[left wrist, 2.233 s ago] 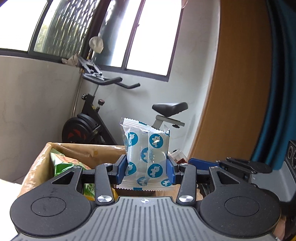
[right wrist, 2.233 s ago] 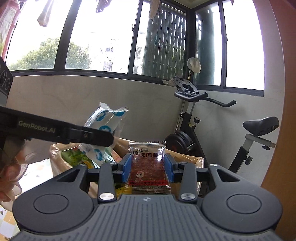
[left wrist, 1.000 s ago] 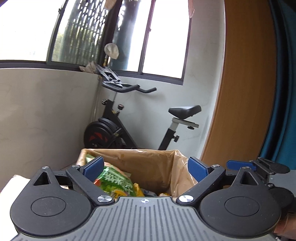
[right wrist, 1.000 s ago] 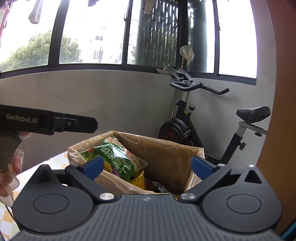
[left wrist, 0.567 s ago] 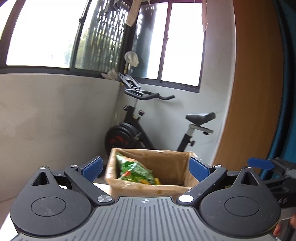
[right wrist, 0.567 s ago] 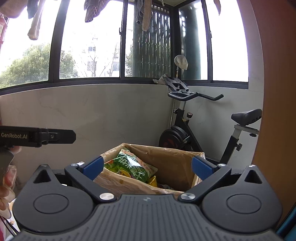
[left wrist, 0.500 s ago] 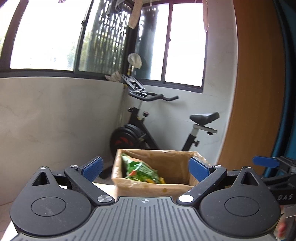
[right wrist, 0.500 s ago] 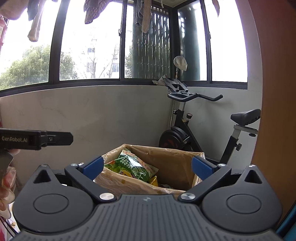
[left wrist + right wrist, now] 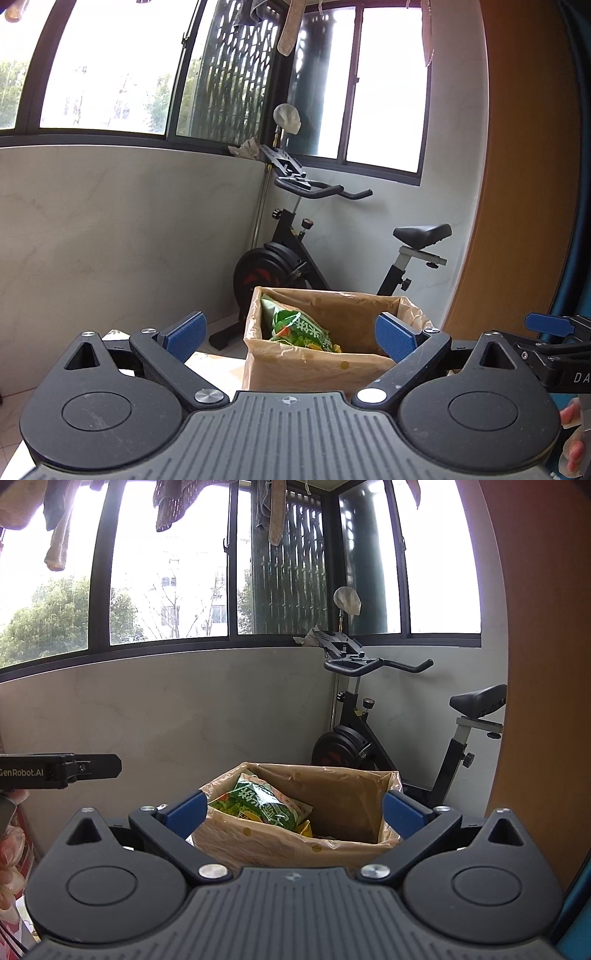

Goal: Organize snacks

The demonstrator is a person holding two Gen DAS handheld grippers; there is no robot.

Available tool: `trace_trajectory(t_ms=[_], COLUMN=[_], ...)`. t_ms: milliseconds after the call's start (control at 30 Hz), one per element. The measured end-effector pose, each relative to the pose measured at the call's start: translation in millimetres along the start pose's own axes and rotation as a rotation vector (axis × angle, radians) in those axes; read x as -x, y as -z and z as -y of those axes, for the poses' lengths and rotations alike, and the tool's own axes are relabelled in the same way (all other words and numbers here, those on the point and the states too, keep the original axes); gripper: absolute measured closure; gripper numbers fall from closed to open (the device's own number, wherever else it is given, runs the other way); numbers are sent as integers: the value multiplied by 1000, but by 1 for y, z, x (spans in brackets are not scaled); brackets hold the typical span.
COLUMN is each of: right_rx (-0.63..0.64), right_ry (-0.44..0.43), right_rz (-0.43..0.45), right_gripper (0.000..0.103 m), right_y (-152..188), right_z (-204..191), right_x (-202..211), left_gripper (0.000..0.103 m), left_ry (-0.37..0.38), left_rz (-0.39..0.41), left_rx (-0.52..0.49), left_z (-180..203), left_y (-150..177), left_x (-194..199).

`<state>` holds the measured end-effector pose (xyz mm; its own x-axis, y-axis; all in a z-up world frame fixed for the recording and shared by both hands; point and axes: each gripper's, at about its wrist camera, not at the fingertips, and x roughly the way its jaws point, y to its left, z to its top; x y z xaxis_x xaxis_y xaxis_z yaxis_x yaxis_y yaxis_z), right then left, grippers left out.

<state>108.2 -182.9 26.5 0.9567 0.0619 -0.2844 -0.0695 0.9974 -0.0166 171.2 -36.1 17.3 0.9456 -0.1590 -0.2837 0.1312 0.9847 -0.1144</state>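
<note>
The left gripper [image 9: 291, 336] has its blue-padded fingers [image 9: 184, 336] spread wide with nothing between them, and the right gripper [image 9: 293, 812] stands the same way, fingers [image 9: 400, 814] wide apart and empty. Ahead of both, at about 12 o'clock, a brown cardboard box [image 9: 314, 367] lined with a clear plastic bag sits on a pale tabletop [image 9: 214, 363], apart from both pairs of fingers. Inside it a green snack bag [image 9: 260, 806] leans against the wall at the box's 9 o'clock side, with a bit of yellow wrapping just beside its lower edge. In the left wrist view, the right gripper's dark body and one blue pad show at 3 o'clock, with fingertips of the person's hand below it. In the right wrist view, the left gripper's black bar shows at 9 o'clock. Behind the box, an exercise bike [image 9: 373, 734] stands by the grey wall under the windows.
</note>
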Motion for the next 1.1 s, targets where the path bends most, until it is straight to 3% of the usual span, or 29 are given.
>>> trace_trajectory(t_ms=[1100], right_rx=[-16], right_ry=[12], right_rz=[-11], right_gripper=[0], right_y=[0], right_z=[5], right_x=[-1], left_gripper=[4], left_ry=[-15], left_rz=[-22], left_rx=[25], left_z=[4], left_y=[5], left_x=[-1])
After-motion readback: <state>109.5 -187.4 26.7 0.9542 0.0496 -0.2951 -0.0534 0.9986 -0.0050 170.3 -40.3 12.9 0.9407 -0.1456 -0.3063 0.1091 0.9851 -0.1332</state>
